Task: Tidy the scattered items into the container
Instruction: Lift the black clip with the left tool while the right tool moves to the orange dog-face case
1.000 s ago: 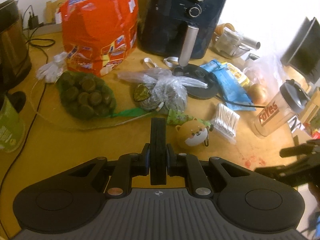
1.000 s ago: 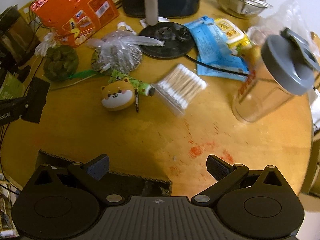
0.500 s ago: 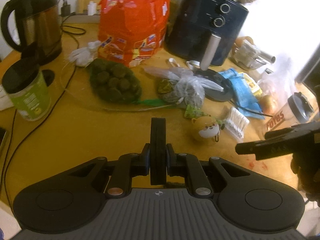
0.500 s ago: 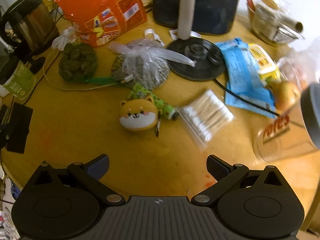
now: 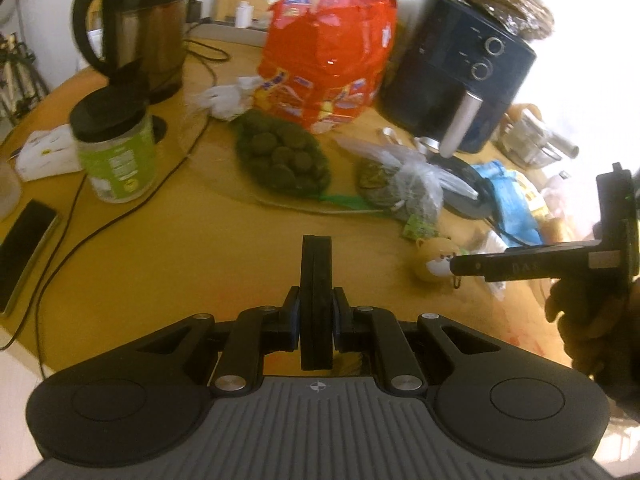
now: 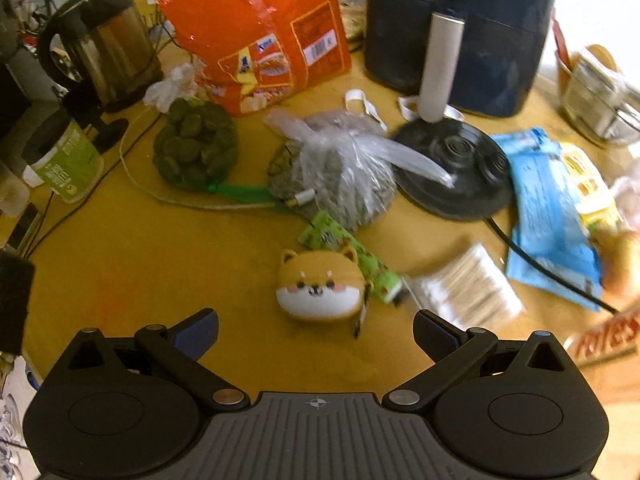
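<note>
Counter (image 6: 168, 272) left to right: one phone (image 5: 24, 248) flat at the left edge, one green-label jar (image 5: 114, 148) with a black lid, one steel kettle (image 5: 136, 28) behind it, one crumpled white wad (image 6: 172, 84), one net bag of dark green balls (image 6: 194, 144), one orange snack bag (image 6: 260, 28) standing upright behind the net. One clear knotted bag of greenish stuff (image 6: 340, 172) sits mid-counter, touching one green wrapper (image 6: 348, 256). One dog-face pouch (image 6: 320, 288) lies just in front of that wrapper, overlapping its near end. One pack of cotton swabs (image 6: 468, 288) just right of the pouch, blurred. One black round base (image 6: 456, 168) with cable, one dark air fryer (image 6: 460, 20) behind it, one blue packet (image 6: 548, 208) and one yellow packet (image 6: 580, 176) further right, one metal bowl (image 6: 600, 100) at the far right. Container not visible in either view. Left gripper (image 5: 316, 264): jaws pressed together, nothing between them, over bare counter. Right gripper (image 6: 316, 322): jaws spread wide, empty, dog-face pouch directly ahead between them, not touching. Swab pack and wrapper crowd the pouch's right side; left side clear.
</note>
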Motion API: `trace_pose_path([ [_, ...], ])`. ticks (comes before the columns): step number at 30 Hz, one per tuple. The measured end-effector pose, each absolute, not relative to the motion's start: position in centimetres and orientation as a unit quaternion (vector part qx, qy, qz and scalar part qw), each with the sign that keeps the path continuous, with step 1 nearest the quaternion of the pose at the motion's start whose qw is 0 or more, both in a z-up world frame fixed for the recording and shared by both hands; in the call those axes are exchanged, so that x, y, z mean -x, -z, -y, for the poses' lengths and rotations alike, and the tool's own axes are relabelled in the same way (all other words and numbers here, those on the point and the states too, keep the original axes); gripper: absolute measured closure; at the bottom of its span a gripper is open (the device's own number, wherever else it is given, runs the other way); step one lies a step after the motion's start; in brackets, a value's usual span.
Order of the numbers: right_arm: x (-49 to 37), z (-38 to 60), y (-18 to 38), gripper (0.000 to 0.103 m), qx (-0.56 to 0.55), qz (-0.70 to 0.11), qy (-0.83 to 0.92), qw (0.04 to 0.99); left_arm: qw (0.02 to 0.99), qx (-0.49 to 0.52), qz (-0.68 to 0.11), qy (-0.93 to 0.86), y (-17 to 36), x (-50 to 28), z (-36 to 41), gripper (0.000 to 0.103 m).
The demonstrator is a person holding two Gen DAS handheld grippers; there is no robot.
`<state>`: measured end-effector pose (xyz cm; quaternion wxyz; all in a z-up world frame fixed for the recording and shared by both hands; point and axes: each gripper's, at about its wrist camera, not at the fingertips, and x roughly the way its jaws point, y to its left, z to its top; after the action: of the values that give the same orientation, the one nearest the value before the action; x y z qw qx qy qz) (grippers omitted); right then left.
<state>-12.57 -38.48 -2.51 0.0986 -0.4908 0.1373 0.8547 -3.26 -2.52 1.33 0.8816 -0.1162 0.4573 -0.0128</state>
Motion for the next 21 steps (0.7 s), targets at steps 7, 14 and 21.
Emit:
trace_pose_path([
  [7, 14.2, 37.5, 4.8, 0.0, 0.49, -0.167, -0.853, 0.067, 0.877, 0.132, -0.461, -0.017, -0.9, 4.7, 0.8, 0.088],
  [14, 15.5, 37.3, 6.8, 0.0, 0.508, -0.174, -0.841, 0.066, 0.874, 0.142, -0.463, -0.03, -0.5, 5.5, 0.1, 0.088],
  [21, 16.0, 37.6, 8.1, 0.0, 0.518, -0.173, -0.835, 0.069, 0.874, 0.145, -0.463, -0.033, -0.5, 5.8, -0.2, 0.088],
])
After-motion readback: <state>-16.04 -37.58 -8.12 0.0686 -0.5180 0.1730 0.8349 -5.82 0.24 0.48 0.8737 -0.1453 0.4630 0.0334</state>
